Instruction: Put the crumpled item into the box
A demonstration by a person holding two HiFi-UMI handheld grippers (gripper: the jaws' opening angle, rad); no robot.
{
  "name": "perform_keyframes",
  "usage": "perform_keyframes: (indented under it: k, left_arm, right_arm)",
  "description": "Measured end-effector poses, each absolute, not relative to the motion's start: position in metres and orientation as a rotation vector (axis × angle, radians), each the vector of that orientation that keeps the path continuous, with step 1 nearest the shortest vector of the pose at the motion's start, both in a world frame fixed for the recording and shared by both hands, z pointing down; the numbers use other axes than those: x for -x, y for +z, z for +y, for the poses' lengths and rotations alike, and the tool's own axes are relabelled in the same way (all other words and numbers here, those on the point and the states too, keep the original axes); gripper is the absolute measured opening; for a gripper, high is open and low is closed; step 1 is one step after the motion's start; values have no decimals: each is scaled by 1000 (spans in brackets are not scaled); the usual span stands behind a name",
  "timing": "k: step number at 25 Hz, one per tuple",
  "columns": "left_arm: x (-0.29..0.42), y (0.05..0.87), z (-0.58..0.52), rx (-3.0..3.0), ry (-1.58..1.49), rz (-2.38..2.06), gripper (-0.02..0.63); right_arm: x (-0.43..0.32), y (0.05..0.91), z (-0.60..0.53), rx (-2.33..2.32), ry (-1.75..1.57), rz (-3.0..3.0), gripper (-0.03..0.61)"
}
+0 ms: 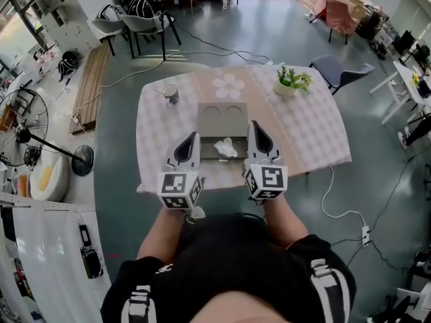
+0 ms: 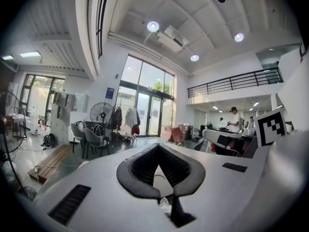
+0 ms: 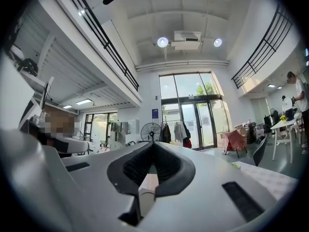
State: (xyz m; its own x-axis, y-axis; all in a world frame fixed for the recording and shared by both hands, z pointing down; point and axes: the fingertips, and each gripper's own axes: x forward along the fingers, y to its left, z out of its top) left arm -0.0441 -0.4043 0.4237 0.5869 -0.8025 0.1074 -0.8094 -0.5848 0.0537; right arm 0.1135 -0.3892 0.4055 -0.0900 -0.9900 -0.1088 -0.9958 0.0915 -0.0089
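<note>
The crumpled item [image 1: 225, 147] is a small white wad, paper or tissue by its look. It lies at the near part of the box [image 1: 221, 116], in the middle of the tabletop [image 1: 310, 133], between the 2 grippers. I cannot tell whether it already sits inside the box's dark near part or only lies on it.

I judge it very light, soft and springy. It should crush without harm, so a pinch across its bulk will do, though it may cling to a pad on release.

The left gripper [image 1: 195, 135] and the right gripper [image 1: 252, 124] are both clenched at the tips with nothing held.

The head view alone gives the layout: the box's far panel with 2 round holes, a mug [image 1: 171, 93] at the far left and a plant [image 1: 292, 79] at the far right. The left gripper view shows a white scrap [image 2: 164, 205], probably the wad, low behind its jaws. The right gripper view shows a pale edge [image 3: 146, 187] there, perhaps the box.
</note>
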Motion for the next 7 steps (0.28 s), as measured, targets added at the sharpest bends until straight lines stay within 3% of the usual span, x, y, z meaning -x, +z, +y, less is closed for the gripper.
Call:
perform_keyframes:
  k: [7]
  left_arm:
    - [41, 421, -404, -2714, 101, -1393, 0]
  right_arm:
    - [-117, 411, -391, 2070, 122, 2273, 0]
